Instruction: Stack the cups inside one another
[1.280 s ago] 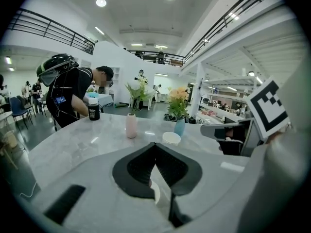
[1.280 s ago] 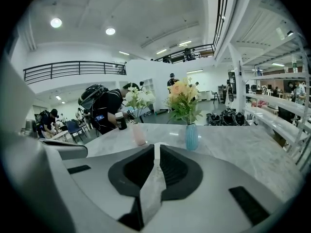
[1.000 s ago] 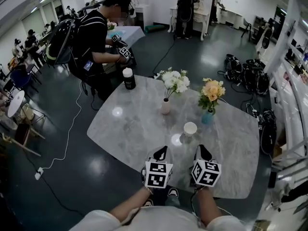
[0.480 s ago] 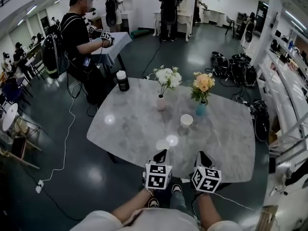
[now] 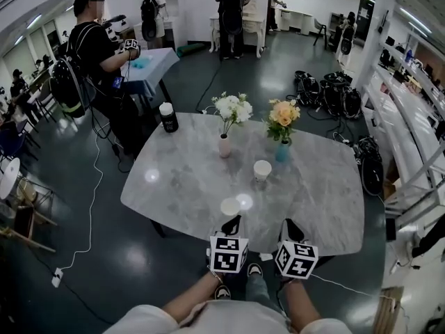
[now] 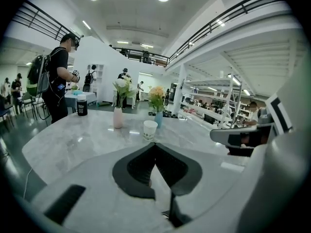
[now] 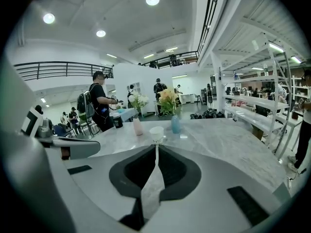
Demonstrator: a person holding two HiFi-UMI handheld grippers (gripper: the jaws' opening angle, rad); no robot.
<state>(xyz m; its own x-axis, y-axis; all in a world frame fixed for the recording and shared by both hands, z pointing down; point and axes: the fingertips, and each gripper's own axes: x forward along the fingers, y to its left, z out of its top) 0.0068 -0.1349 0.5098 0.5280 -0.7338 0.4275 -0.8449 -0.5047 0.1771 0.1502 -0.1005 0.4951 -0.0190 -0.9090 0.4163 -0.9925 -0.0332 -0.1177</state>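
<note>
Both claws shut, nothing btwn jaws. L claw [image 5: 233,220] and R claw [image 5: 288,223] sit side by side at near edge of marble surface [image 5: 181,186]. White cup [image 5: 262,170] stands upright mid-surface, ahead of both and apart from them, just in front of blue vase [image 5: 281,152]. R gripper view: cup dead ahead of tips. L gripper view: slightly left. Pale cup-like shape [image 5: 230,207] just ahead of L claw; can't tell what.

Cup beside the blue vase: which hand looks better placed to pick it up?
Right, probably, by a little. The cup stands straight ahead of the right gripper, whose jaws are shut and empty; from the left gripper it sits slightly off centre.
</note>
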